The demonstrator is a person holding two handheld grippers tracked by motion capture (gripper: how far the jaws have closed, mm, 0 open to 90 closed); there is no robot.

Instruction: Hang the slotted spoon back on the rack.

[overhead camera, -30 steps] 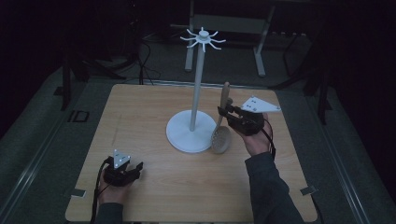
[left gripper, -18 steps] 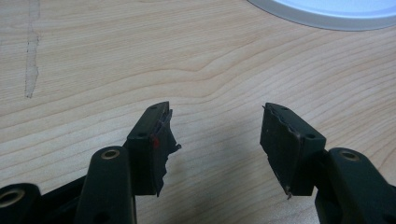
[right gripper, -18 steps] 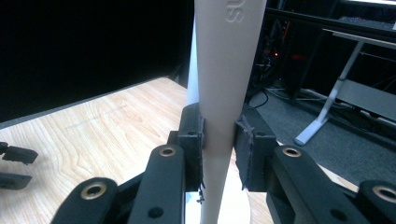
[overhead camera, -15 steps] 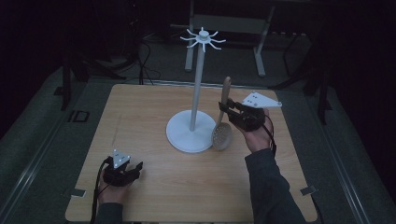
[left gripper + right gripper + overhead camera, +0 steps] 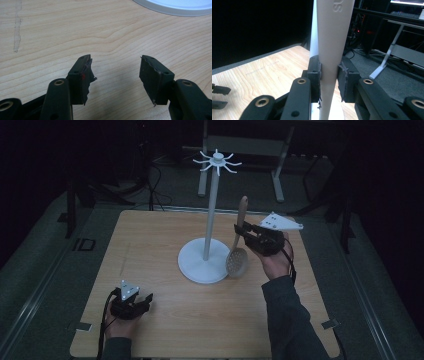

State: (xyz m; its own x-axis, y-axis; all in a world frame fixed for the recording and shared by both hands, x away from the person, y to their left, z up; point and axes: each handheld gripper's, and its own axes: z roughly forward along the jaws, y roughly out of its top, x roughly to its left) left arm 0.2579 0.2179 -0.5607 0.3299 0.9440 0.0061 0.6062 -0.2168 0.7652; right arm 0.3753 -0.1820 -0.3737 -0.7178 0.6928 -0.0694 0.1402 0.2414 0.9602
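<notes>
Right gripper (image 5: 329, 72) around upright slotted spoon's (image 5: 332, 37) handle

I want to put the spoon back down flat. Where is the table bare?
Bare wood spans the table between the left gripper and the stand's base, plus the far left corner. It is crowded beside the base, where the right gripper holds the slotted spoon.

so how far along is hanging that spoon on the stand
Done: the right hand-held gripper is shut on the spoon handle, and the spoon stands upright beside the stand, bowl low by its base. In hand: bringing it to the stand. Left: lifting it and hooking it on a prong at the top. The left hand-held gripper rests open on the table.
</notes>
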